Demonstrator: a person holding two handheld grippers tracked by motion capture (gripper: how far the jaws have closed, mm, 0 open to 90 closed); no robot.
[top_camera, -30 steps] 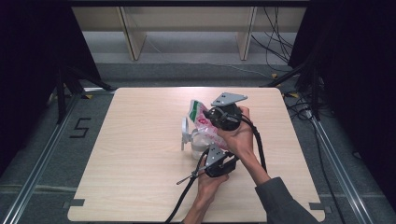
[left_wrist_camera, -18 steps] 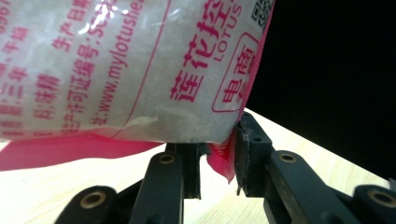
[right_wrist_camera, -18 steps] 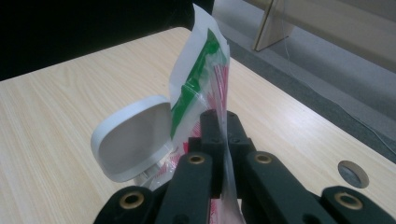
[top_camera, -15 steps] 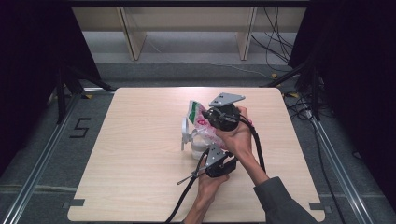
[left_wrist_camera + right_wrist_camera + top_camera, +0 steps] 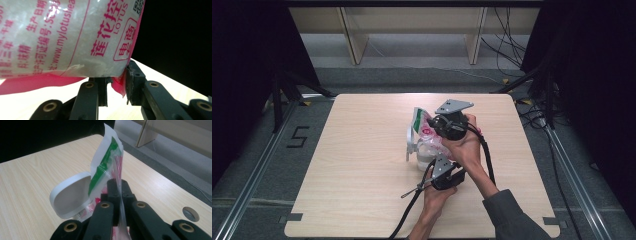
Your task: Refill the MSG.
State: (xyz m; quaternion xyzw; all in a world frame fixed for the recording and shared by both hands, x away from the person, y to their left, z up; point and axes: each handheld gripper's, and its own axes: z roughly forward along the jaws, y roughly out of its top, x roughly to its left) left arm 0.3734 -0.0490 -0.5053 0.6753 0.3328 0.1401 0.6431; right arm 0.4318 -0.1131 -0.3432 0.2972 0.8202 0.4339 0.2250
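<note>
A clear plastic bag (image 5: pixel 421 126) with pink print and a green band at its top stands tilted over a small clear jar (image 5: pixel 424 159) at the table's middle. The jar's white flip lid (image 5: pixel 71 197) stands open beside the bag (image 5: pixel 110 162). My right gripper (image 5: pixel 119 187) is shut on the bag's thin upper edge; in the high view it (image 5: pixel 433 127) sits on the far side, under its grey plate. My left gripper (image 5: pixel 116 87) holds the bag's pink bottom corner between its jaws, with the filled bag (image 5: pixel 62 37) bulging above them. From above, it (image 5: pixel 435 164) is on the near side.
The light wooden table (image 5: pixel 352 165) has broad bare room left of the jar and along the far edge. Cables trail from both grippers toward the near edge. Dark curtains, floor rails and wooden shelf legs (image 5: pixel 352 40) surround the table.
</note>
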